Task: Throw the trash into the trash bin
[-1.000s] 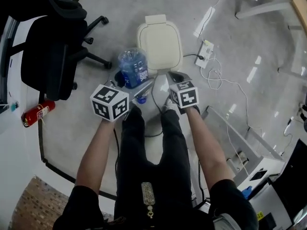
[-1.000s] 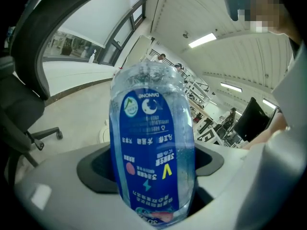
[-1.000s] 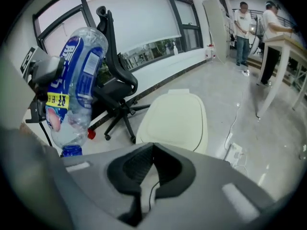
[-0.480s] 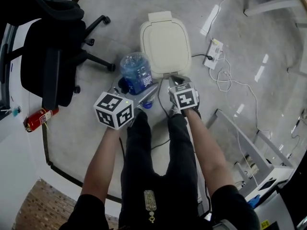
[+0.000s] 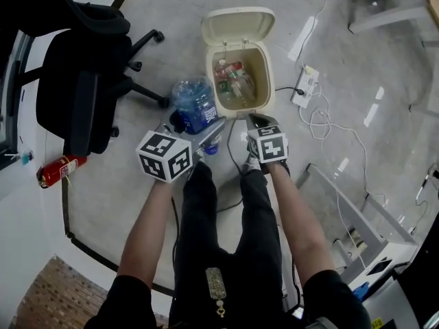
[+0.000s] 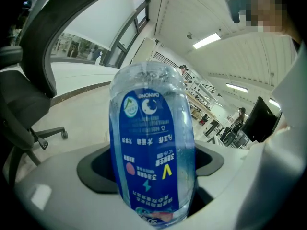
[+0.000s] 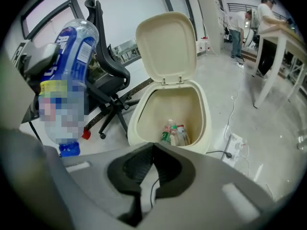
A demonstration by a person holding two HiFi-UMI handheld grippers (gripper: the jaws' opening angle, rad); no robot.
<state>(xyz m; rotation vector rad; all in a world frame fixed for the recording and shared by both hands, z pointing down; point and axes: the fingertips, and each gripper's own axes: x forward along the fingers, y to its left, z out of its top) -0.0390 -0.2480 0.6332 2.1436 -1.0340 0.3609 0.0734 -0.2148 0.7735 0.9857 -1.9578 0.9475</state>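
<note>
Bottle [image 6: 151,147], prob. plastic, in L gripper [image 5: 188,127]

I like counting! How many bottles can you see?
4: one blue-labelled bottle in the left gripper, about three more bottles in the open trash bin; others may be hidden underneath.

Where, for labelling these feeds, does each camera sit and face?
Head view: on the person's head, looking steeply down at the open trash bin; forearms, legs, left gripper, right gripper show.
Left gripper view: on the left gripper, along jaws shut on the bottle, chair behind.
Right gripper view: on the right gripper, past empty shut jaws into the trash bin.
Shared: head and right gripper views see inside the trash bin.
</note>
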